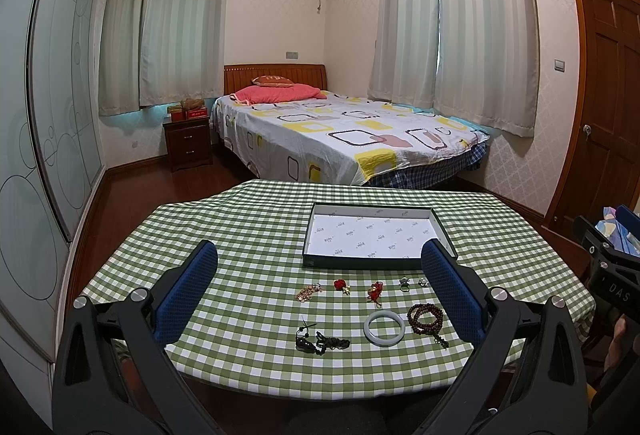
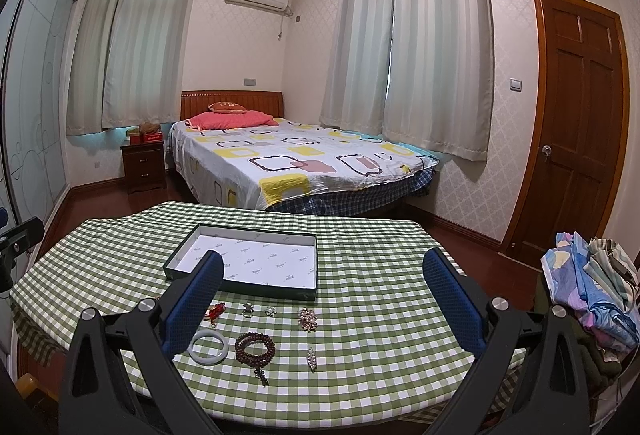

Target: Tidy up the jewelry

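An empty shallow box (image 1: 440,227) with white lining sits on the green checked table; it also shows in the right wrist view (image 2: 240,285). In front of it lie several jewelry pieces: a white bangle (image 1: 384,327) (image 2: 208,347), a brown bead bracelet (image 1: 425,319) (image 2: 255,347), a black cord pendant (image 1: 320,342), a gold chain (image 1: 309,291), red charms (image 1: 375,291), rings (image 1: 405,283), a brooch (image 2: 307,319) and a clip (image 2: 311,359). My left gripper (image 1: 320,263) is open above the table's near side. My right gripper (image 2: 324,271) is open and empty too.
The table (image 1: 248,227) stands in a bedroom with a bed (image 1: 340,131) beyond it. A pile of folded cloth (image 2: 592,295) lies at the right. A wooden door (image 2: 580,123) is at the far right, a wardrobe (image 1: 44,115) at the left.
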A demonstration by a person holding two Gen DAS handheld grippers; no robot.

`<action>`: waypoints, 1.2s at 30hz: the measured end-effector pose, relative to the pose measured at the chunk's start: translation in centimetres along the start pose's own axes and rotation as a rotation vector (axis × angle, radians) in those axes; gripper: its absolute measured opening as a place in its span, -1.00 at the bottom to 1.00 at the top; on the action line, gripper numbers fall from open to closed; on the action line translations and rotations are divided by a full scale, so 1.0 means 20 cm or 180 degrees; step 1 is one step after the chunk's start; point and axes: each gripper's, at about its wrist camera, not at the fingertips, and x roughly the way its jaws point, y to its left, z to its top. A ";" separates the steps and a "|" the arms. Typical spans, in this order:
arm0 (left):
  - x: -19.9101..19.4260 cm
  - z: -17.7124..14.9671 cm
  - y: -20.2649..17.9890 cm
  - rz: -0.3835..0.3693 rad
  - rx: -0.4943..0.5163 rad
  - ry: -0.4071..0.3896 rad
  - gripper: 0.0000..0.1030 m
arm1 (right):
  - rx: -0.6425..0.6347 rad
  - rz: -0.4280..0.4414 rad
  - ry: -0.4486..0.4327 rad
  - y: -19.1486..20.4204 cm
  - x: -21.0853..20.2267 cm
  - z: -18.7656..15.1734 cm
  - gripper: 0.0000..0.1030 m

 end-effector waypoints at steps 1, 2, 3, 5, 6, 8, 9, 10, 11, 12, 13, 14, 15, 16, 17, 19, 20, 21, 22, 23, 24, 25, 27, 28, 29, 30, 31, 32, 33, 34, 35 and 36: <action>0.00 0.00 0.00 -0.0001 -0.0001 0.0000 0.93 | 0.0000 -0.0001 -0.0001 0.00 0.00 0.00 0.89; 0.00 0.00 0.00 0.0000 -0.0002 0.0001 0.93 | 0.0001 0.0001 -0.0002 0.00 0.00 0.00 0.89; 0.00 0.00 0.00 0.0000 -0.0004 0.0004 0.93 | 0.0004 0.0004 -0.0001 0.00 0.00 0.00 0.89; 0.01 0.00 0.01 0.0007 -0.0010 0.0011 0.93 | 0.0003 0.0013 0.0007 0.01 0.01 0.00 0.89; 0.01 -0.01 0.01 0.0008 -0.0013 0.0012 0.93 | -0.0001 0.0016 0.0009 0.01 0.01 0.00 0.89; 0.02 -0.01 0.01 0.0017 -0.0019 0.0014 0.93 | -0.0009 0.0026 0.0006 0.01 0.02 -0.01 0.89; 0.03 -0.01 0.02 0.0020 -0.0022 0.0015 0.93 | -0.0012 0.0032 0.0002 0.01 0.03 -0.01 0.89; 0.04 -0.01 0.02 0.0028 -0.0024 0.0019 0.93 | -0.0011 0.0040 -0.0005 0.01 0.03 -0.01 0.89; 0.05 -0.02 0.02 0.0043 -0.0026 0.0022 0.93 | -0.0009 0.0054 -0.0009 0.01 0.05 -0.01 0.89; 0.06 -0.02 0.03 0.0059 -0.0028 0.0027 0.93 | -0.0008 0.0064 -0.0002 0.01 0.07 -0.01 0.89; 0.08 -0.02 0.03 0.0070 -0.0032 0.0032 0.93 | -0.0009 0.0070 0.0003 0.00 0.08 -0.01 0.89; 0.10 -0.03 0.04 0.0079 -0.0037 0.0041 0.93 | -0.0006 0.0077 0.0001 0.00 0.11 -0.02 0.89; 0.13 -0.04 0.05 0.0083 -0.0046 0.0068 0.93 | 0.0000 0.0079 -0.0001 0.00 0.12 -0.03 0.89; 0.16 -0.05 0.05 0.0081 -0.0044 0.0106 0.93 | 0.0009 0.0078 0.0004 0.00 0.15 -0.04 0.89; 0.20 -0.07 0.06 0.0084 -0.0039 0.0156 0.93 | 0.0017 0.0081 0.0013 -0.01 0.19 -0.06 0.89; 0.31 -0.12 0.08 0.0107 -0.0062 0.0311 0.93 | 0.0024 0.0081 0.0040 -0.01 0.26 -0.11 0.89; 0.37 -0.15 0.10 0.0125 -0.0105 0.0370 0.93 | 0.0035 0.0080 0.0085 -0.01 0.30 -0.14 0.89; 0.43 -0.18 0.11 0.0149 -0.0137 0.0435 0.93 | 0.0063 0.0096 0.0179 -0.02 0.37 -0.19 0.89; 0.47 -0.21 0.12 0.0152 -0.0152 0.0501 0.93 | 0.0086 0.0116 0.0248 -0.02 0.42 -0.22 0.89; 0.52 -0.23 0.13 0.0145 -0.0160 0.0561 0.93 | 0.0102 0.0130 0.0303 -0.02 0.46 -0.26 0.89; 0.60 -0.29 0.13 0.0130 -0.0162 0.0686 0.93 | 0.0114 0.0139 0.0399 -0.02 0.53 -0.31 0.89; 0.64 -0.32 0.13 0.0122 -0.0162 0.0746 0.93 | 0.0115 0.0149 0.0503 -0.02 0.58 -0.36 0.89; 0.74 -0.41 0.13 0.0093 -0.0155 0.0878 0.93 | 0.0112 0.0172 0.0632 -0.01 0.65 -0.43 0.89; 0.77 -0.45 0.13 0.0074 -0.0151 0.0946 0.93 | 0.0106 0.0176 0.0689 -0.01 0.68 -0.47 0.89; 0.82 -0.50 0.14 0.0060 -0.0152 0.1035 0.93 | 0.0092 0.0176 0.0768 0.00 0.73 -0.51 0.89; 0.86 -0.55 0.14 0.0062 -0.0154 0.1099 0.93 | 0.0075 0.0175 0.0830 0.00 0.76 -0.55 0.88; 0.89 -0.58 0.14 0.0072 -0.0160 0.1162 0.93 | 0.0061 0.0169 0.0877 0.00 0.78 -0.58 0.88; 0.92 -0.62 0.15 0.0087 -0.0179 0.1235 0.92 | 0.0054 0.0168 0.0936 0.00 0.81 -0.61 0.88; 0.94 -0.65 0.16 0.0106 -0.0201 0.1310 0.90 | 0.0063 0.0177 0.1001 0.00 0.84 -0.64 0.87; 0.97 -0.67 0.16 0.0124 -0.0213 0.1354 0.83 | 0.0072 0.0186 0.1044 0.01 0.86 -0.66 0.87; 0.99 -0.70 0.17 0.0164 -0.0220 0.1424 0.74 | 0.0094 0.0216 0.1109 0.00 0.88 -0.69 0.87; 1.00 -0.73 0.17 0.0184 -0.0222 0.1468 0.70 | 0.0110 0.0235 0.1155 0.00 0.90 -0.71 0.87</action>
